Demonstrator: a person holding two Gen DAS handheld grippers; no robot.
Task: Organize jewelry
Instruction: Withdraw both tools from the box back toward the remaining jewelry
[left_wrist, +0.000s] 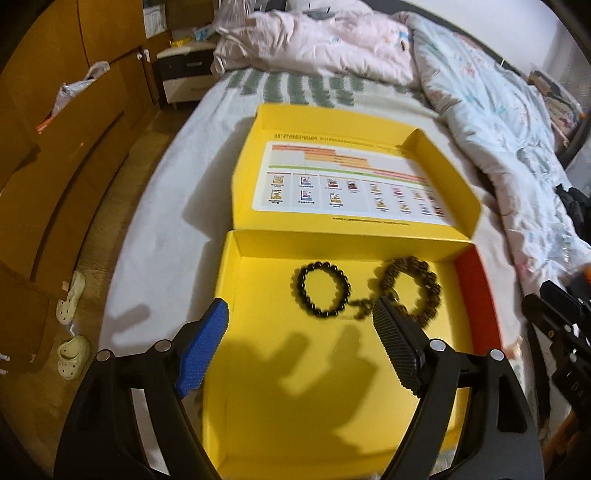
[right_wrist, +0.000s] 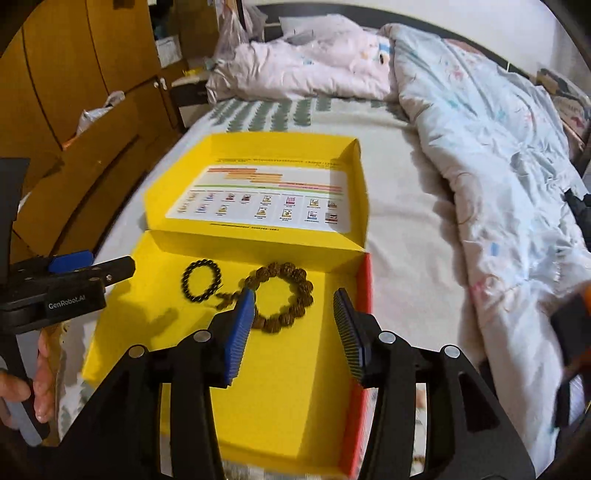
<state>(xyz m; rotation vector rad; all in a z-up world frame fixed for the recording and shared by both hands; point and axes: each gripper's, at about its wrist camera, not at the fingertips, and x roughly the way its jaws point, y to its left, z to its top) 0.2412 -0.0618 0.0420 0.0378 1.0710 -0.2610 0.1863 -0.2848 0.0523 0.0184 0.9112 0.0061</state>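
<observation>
Right wrist: 2 bracelets (right_wrist: 236, 291), 1 box (right_wrist: 295, 369)

Left tool (left_wrist: 301, 326) jaws wide apart, empty, right tool (right_wrist: 293, 314) jaws parted, empty

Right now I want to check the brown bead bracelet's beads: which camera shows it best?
The right wrist view: the brown bead bracelet shows nearly whole and sharp in the yellow box. In the left wrist view it is blurred and partly behind a finger.
</observation>
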